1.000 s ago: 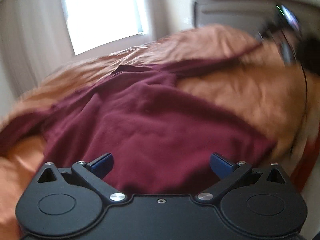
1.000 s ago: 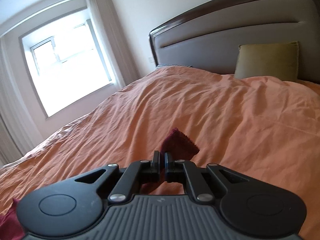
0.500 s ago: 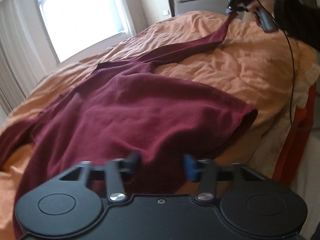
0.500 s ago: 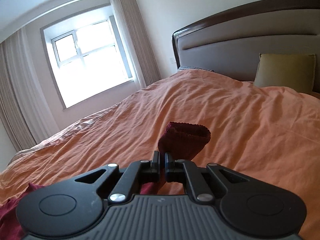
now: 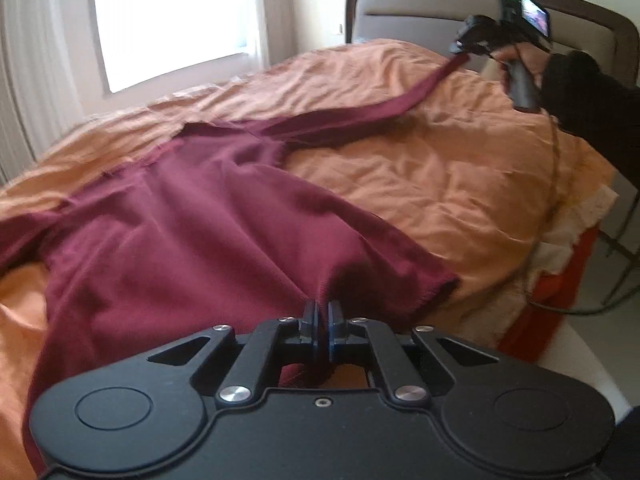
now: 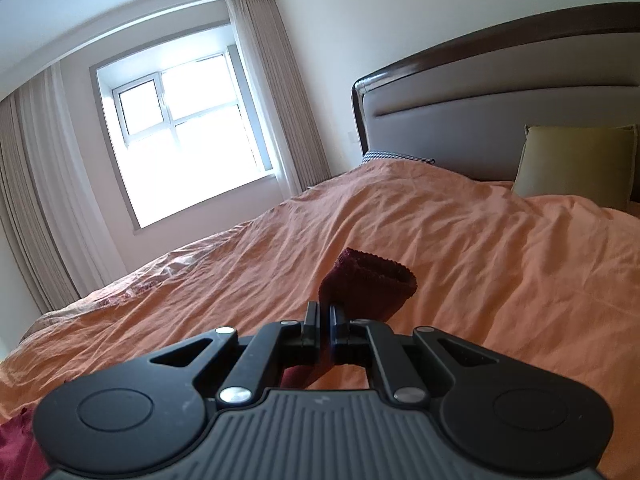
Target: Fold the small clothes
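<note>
Across a wide bed with a rumpled orange duvet (image 5: 460, 176) lies a dark maroon knitted long-sleeved sweater (image 5: 192, 232), its body spread over the near part of the cover and one sleeve stretched away toward the headboard. Behind the bed rise a brown wooden headboard with a grey padded panel (image 6: 500, 128), a bright window with a white frame (image 6: 180, 136) and long beige curtains (image 6: 36, 208). Against the headboard leans a square olive-green cushion (image 6: 576, 164), and a black-and-white checked pillow edge (image 6: 396, 157) peeks out above the duvet. Along the right side of the bed, in the left wrist view, a cream frilled sheet (image 5: 576, 224) and a red bed base (image 5: 552, 300) show beneath the cover, with a thin cable trailing down beside them. Nothing lies on the sweater or between the two grippers. A person's black sleeve (image 5: 592, 96) reaches in from the right, the hand gripping a handle. The left gripper (image 5: 322, 312) has its black fingers pressed together, pinching the sweater's lower hem, which bunches up between them. The right gripper (image 6: 323, 314) is likewise clamped tight on the cuff of the stretched sleeve (image 6: 368, 280), the open end of the cuff standing up past its fingertips above the duvet.
</note>
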